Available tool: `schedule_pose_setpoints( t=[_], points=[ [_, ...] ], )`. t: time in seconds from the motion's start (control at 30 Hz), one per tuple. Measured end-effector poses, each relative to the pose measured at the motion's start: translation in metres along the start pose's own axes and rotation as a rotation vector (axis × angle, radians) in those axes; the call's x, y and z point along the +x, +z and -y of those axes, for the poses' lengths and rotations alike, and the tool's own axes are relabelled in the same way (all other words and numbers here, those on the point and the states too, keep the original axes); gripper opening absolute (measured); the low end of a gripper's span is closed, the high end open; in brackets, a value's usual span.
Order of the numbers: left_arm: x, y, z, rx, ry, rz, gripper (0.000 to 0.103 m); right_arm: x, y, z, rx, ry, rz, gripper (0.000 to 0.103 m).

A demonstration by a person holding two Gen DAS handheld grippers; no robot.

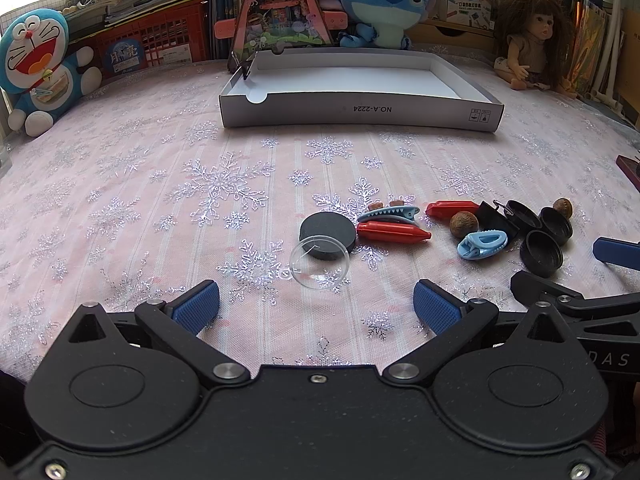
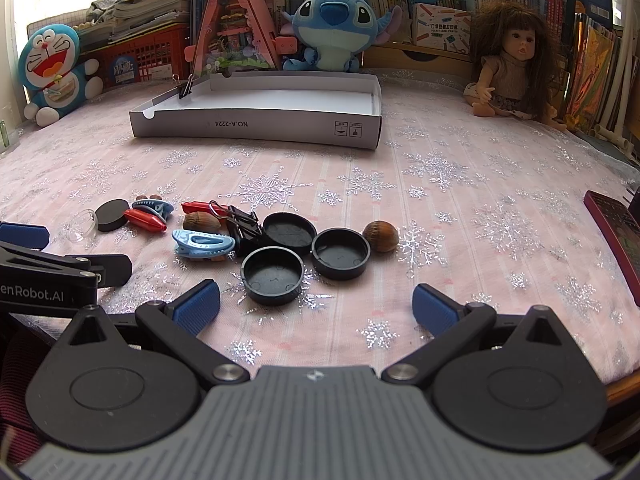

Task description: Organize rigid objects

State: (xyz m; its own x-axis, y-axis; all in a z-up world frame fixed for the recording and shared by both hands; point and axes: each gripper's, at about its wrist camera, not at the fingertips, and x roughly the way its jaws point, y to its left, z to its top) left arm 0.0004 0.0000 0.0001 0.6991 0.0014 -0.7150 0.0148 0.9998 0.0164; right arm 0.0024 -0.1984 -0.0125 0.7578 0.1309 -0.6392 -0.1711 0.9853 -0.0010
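Small objects lie scattered on the pink snowflake cloth: a clear dome lid (image 1: 319, 263), a black disc (image 1: 328, 237), red pen caps (image 1: 394, 232), blue hair clips (image 1: 482, 245), three black round caps (image 2: 273, 275), binder clips (image 2: 240, 220) and nuts (image 2: 382, 235). A white shallow box (image 1: 360, 114) sits further back, with a binder clip (image 2: 185, 87) on its left wall. My left gripper (image 1: 317, 306) stands open just short of the clear lid. My right gripper (image 2: 316, 306) stands open, close to the nearest black cap. Neither holds anything.
Plush toys (image 1: 38, 68), a doll (image 2: 512, 64), a red crate (image 1: 152, 42), a pink triangular model house (image 2: 232, 24) and shelves of books line the back. A dark red flat object (image 2: 616, 232) lies at the right edge of the table.
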Motion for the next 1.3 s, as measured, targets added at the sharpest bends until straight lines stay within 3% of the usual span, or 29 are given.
schedule_pose_setpoints(
  t=[1.3],
  points=[
    [-0.0022,-0.0040,-0.0069,0.006,-0.009,0.038,0.103,-0.0001,0.0003,0.0016,0.007,0.000,0.014,0.103]
  ],
)
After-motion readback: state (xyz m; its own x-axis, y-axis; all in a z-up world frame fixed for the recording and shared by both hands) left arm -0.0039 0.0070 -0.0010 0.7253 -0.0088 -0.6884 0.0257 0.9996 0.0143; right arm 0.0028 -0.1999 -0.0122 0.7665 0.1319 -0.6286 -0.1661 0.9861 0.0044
